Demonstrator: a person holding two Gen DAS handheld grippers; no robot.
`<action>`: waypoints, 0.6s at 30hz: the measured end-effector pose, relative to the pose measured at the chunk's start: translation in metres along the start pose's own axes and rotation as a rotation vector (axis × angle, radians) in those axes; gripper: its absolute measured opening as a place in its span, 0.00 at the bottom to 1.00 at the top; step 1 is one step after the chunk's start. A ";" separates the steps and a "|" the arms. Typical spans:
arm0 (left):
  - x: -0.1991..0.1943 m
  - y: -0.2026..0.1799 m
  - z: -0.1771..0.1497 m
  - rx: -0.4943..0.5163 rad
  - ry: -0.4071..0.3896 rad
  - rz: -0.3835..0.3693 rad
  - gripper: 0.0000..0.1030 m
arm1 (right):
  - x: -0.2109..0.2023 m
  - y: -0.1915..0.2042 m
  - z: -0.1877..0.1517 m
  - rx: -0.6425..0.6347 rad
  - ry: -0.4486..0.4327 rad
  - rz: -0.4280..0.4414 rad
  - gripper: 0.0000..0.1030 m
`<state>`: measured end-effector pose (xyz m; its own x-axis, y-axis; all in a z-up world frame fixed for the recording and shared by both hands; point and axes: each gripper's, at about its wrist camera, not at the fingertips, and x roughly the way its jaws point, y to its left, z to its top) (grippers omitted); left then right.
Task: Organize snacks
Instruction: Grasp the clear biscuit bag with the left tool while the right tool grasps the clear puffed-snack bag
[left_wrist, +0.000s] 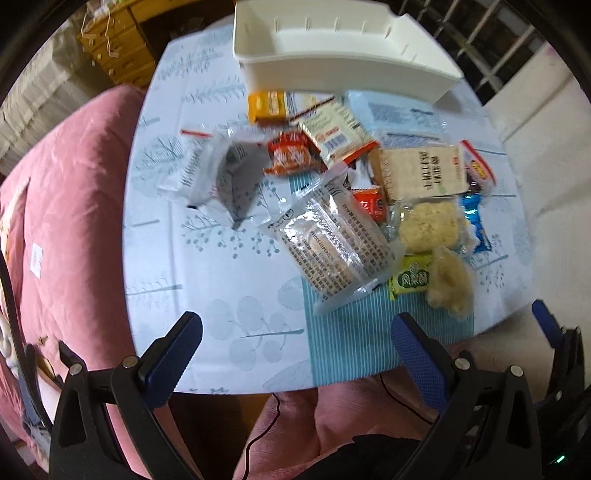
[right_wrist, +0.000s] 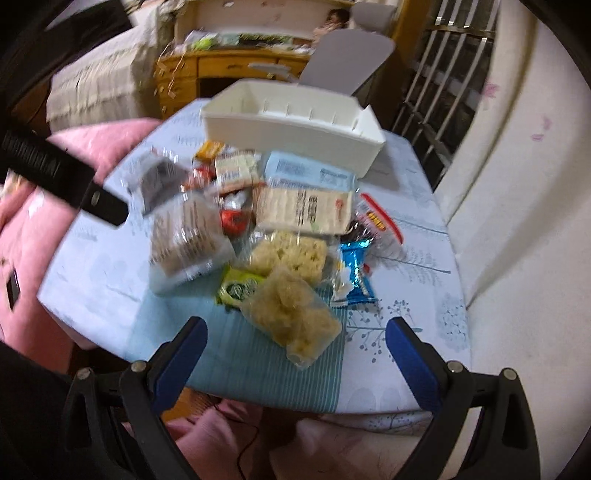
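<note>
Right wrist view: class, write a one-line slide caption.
Open right claw hovers over a snack pile before an empty white bin on the table.

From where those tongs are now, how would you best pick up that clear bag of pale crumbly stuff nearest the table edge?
Probably with the right tongs, which hang open just short of it. The clear bag lies flat and lumpy, one corner pointing toward the near edge of the table. I would come in low from that edge and pinch that corner's thin plastic, since the bulging middle looks too wide and crushable.
</note>
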<state>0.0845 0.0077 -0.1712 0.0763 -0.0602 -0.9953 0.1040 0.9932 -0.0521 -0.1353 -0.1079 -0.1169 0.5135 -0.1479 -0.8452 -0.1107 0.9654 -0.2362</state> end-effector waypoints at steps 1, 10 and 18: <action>0.004 -0.002 0.003 -0.008 0.010 0.002 0.99 | 0.008 0.000 -0.001 -0.012 0.015 0.005 0.95; 0.056 -0.015 0.041 -0.137 0.101 -0.030 0.99 | 0.064 -0.011 0.002 -0.116 0.130 0.051 0.89; 0.091 -0.012 0.061 -0.273 0.195 -0.080 0.95 | 0.094 -0.013 0.005 -0.197 0.223 0.213 0.79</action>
<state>0.1510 -0.0159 -0.2556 -0.1148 -0.1448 -0.9828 -0.1690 0.9777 -0.1244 -0.0809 -0.1335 -0.1909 0.2655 -0.0124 -0.9640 -0.3678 0.9230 -0.1132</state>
